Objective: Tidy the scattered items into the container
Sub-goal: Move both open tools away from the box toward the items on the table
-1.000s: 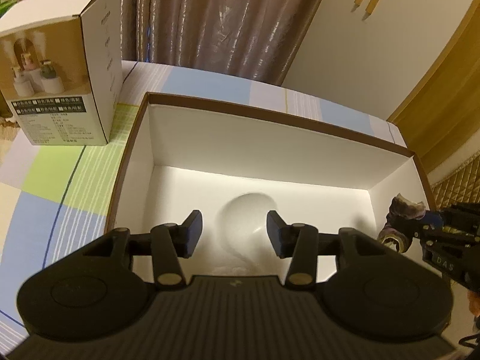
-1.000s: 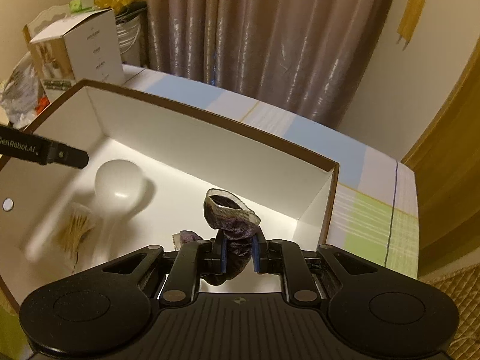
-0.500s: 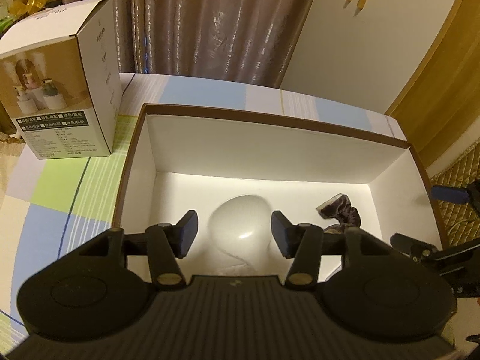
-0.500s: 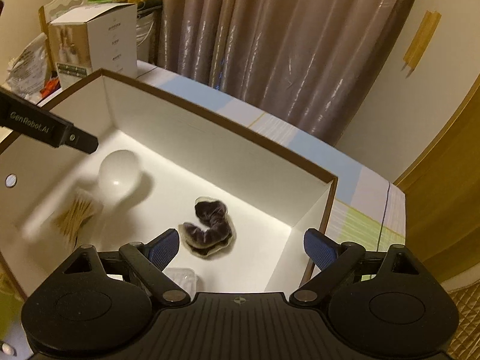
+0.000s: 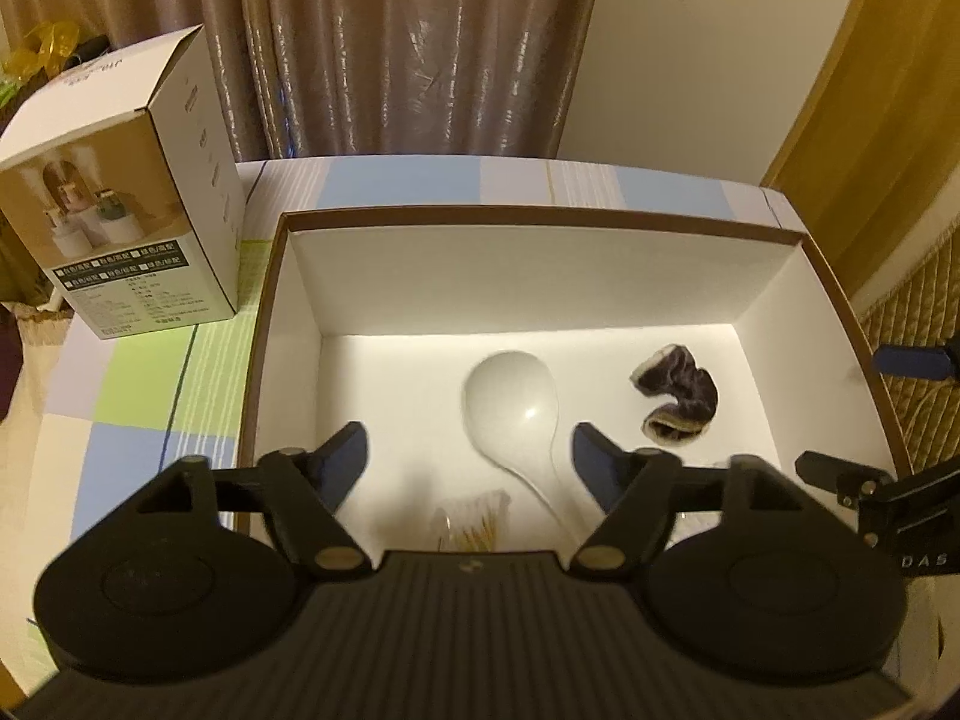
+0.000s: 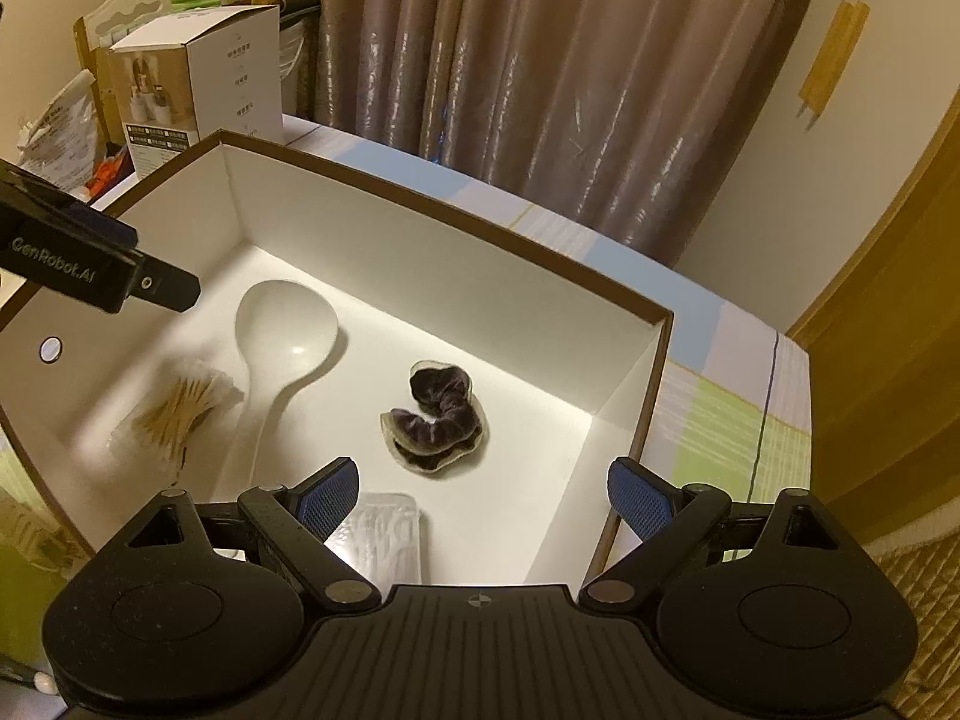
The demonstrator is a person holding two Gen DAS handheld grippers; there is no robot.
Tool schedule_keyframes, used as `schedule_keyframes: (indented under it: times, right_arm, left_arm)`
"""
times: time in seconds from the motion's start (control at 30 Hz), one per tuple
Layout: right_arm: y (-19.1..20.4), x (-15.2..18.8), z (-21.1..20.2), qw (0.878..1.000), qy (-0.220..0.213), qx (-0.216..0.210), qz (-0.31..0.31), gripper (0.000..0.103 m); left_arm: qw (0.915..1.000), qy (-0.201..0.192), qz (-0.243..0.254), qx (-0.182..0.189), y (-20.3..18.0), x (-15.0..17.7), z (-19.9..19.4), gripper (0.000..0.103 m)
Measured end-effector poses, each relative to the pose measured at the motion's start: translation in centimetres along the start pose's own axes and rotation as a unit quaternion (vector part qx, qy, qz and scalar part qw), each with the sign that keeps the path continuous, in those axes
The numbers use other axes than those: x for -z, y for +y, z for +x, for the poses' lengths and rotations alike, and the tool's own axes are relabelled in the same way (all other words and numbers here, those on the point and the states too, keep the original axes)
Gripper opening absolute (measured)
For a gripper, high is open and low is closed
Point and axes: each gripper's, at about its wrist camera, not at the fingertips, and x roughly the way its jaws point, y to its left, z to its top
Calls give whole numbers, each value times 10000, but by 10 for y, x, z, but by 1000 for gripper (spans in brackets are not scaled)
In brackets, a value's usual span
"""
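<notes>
A: Status of right tongs (image 6: 483, 495)?
B: Spread wide, empty; dark purple velvet scrunchie (image 6: 437, 420) released onto floor of white brown-rimmed cardboard box (image 6: 456, 222).
A: Left tongs (image 5: 468, 459)?
B: Spread, empty. Deposit complete.

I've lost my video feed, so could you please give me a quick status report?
Left gripper open, empty. Right gripper open, empty. Scrunchie, spoon, cotton swabs lie in the box. Nothing in the way.
</notes>
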Motion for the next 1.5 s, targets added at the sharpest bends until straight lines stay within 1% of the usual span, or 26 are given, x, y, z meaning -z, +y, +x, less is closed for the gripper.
schedule_keyframes:
  times: [0.4,0.77,1.13,1.27,1.37,1.5]
  right_arm:
    - [3,9,-26,9994,3,26,335,95]
    - [2,26,-64,9954,-184,-174,927,95]
    - [6,38,-102,9900,-430,-125,1340,95]
    - [7,44,-119,9873,-606,-221,1449,95]
    - [8,54,-134,9853,-797,-402,1459,95]
    - [9,74,-147,9839,-855,-495,1490,95]
  left_arm:
    - [9994,-9,334,-115,-10,11,-28,89]
    - [9990,-131,414,-100,-12,29,-62,92]
    - [9974,-349,621,-81,-12,49,-96,94]
    - [9958,-521,748,-49,-8,60,-115,94]
    - [9941,-649,861,-64,-2,75,-128,94]
    - [9933,-662,950,-19,9,100,-138,94]
